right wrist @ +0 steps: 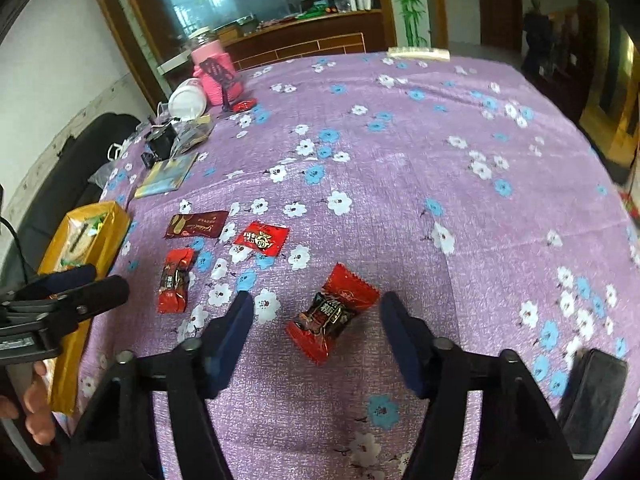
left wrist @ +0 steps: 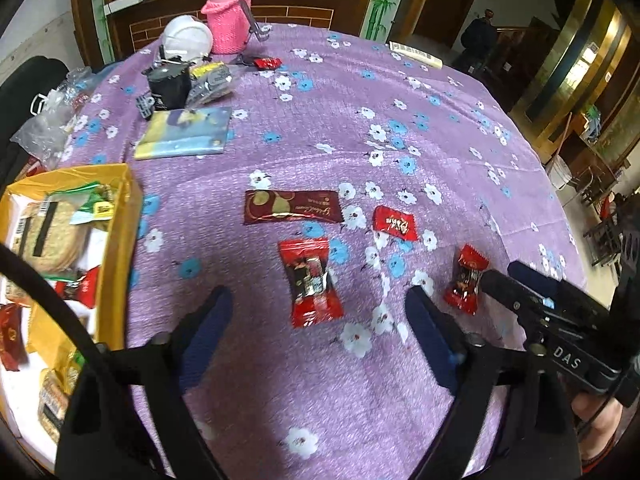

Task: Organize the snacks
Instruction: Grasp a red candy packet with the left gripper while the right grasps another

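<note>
Jaws wide on both grippers, each framing one red candy on the counter (left wrist: 400,80).
Yellow box (left wrist: 120,216) at left already holds snacks; four wrapped pieces still lie loose, including the maroon bar (left wrist: 292,207).

A purple flowered cloth (left wrist: 420,92) covers the tabletop. At its far left stand a pink knitted bottle cover (left wrist: 229,20) and a white mask (left wrist: 188,38), with a black pouch (left wrist: 170,82) and a yellow-blue booklet (left wrist: 186,134) nearer.
</note>
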A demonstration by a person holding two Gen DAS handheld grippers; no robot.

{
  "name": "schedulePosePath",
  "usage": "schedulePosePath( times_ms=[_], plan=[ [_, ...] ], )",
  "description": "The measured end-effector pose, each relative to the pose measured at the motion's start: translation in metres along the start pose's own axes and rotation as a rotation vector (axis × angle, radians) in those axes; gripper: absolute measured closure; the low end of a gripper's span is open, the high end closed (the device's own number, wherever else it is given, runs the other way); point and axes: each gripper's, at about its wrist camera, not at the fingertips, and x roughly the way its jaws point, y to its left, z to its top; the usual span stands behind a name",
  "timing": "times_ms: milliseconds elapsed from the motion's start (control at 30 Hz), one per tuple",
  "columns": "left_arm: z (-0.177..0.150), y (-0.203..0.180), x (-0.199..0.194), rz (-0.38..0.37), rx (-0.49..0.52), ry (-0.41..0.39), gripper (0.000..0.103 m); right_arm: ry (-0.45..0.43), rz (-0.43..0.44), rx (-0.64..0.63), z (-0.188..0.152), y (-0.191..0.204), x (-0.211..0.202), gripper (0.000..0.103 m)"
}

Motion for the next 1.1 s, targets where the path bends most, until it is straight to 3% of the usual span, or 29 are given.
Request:
schedulePosePath(
  times_ms=[67,400,500,633,767,1100],
  plan=[
    [0.004,-0.003,0.008,-0.004,0.001,0.018,0.031,0.012,0.024,0.038,0.002,-0.005,0.002,0.049],
    [0.005,0.001,0.043,0.038,-0.009,0.082,0.043,0.078,0.033,0.108,0.0,-0.01,0.021,0.05],
    [0.004,0.005,0.051,0.044,-0.015,0.096,0.051,0.094,0.014,0.1,-0.002,-0.005,0.032,0.051],
    [0.0,0.008,0.055,0.064,0.0,0.088,0.072,0.071,-0.054,0.043,-0.001,0.007,0.038,0.056],
    [-0.001,0.014,0.054,0.039,-0.007,0.078,0.074,0.044,-0.144,-0.061,-0.003,0.017,0.042,0.072],
    [0.0,0.01,0.055,0.066,0.034,0.083,0.073,0.024,-0.135,-0.082,-0.004,0.016,0.043,0.077]
  ],
)
